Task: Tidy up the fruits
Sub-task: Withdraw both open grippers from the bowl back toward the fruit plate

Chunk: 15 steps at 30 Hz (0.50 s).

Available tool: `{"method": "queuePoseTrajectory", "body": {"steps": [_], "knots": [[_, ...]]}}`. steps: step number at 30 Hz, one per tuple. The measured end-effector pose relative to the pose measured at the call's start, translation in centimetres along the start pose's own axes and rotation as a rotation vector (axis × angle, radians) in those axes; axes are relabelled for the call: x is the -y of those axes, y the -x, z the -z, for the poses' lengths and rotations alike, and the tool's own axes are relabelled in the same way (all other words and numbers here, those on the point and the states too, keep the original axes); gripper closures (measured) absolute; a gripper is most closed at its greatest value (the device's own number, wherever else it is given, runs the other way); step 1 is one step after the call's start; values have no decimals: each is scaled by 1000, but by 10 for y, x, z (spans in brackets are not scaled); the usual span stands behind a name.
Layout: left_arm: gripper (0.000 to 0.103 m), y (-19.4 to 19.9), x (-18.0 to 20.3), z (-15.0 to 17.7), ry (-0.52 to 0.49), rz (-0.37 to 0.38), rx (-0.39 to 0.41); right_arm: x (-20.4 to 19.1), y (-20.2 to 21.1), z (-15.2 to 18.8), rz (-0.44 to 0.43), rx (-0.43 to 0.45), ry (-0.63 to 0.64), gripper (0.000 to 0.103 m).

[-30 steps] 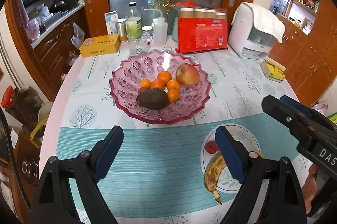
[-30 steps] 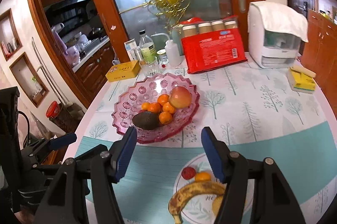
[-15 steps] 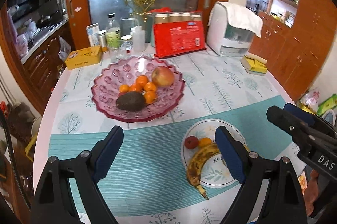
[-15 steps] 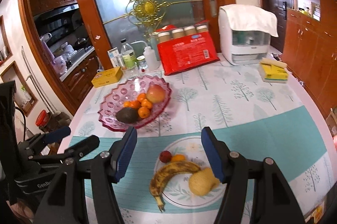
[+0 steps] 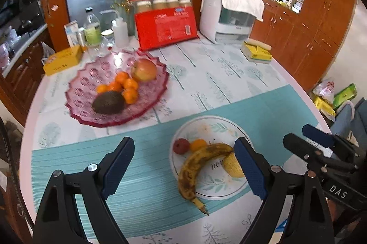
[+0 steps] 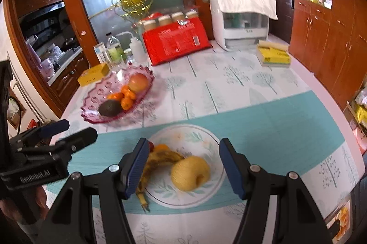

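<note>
A white plate (image 5: 220, 127) (image 6: 206, 136) near the table's front holds a spotted banana (image 5: 195, 166) (image 6: 160, 159), a yellow apple (image 6: 190, 172) (image 5: 231, 167), a small red fruit (image 5: 181, 146) and a small orange (image 5: 198, 144). A pink glass bowl (image 5: 91, 78) (image 6: 96, 94) behind and to the left holds an avocado (image 5: 109, 102), several small oranges (image 5: 125, 85) and a red apple (image 5: 144, 69). My left gripper (image 5: 185, 166) hovers open above the plate's left side. My right gripper (image 6: 183, 163) is open, with the yellow apple framed between its fingers, untouched.
At the table's back stand a red package (image 5: 165, 29), a white appliance under a cloth (image 5: 229, 14), bottles (image 5: 93, 32), a yellow box (image 5: 63, 59) and a yellow book (image 5: 257, 51). Wooden cabinets (image 5: 309, 26) line the right. The tablecloth between bowl and plate is bare.
Both grippers have drawn back and shifted right, away from the bowl, so the white plate with banana and yellow apple now lies between their fingers. Jaw openings are unchanged.
</note>
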<state>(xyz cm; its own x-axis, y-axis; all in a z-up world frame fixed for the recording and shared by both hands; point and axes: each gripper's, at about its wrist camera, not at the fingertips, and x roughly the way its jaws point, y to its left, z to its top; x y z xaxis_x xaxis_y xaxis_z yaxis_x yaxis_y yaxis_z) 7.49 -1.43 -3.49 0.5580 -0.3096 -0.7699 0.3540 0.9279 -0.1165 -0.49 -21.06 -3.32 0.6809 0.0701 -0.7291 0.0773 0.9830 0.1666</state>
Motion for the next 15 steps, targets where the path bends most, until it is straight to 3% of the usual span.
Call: {"method": "queuePoseTrajectory", "body": {"steps": [7,15], "knots": [[15,-31,9,15,-51,36,-90,20,-23,22,14,-73,-25,39],[15,-78,10,38,-50,61,-203,34,-54,36,-28,-148,-51,39]]}}
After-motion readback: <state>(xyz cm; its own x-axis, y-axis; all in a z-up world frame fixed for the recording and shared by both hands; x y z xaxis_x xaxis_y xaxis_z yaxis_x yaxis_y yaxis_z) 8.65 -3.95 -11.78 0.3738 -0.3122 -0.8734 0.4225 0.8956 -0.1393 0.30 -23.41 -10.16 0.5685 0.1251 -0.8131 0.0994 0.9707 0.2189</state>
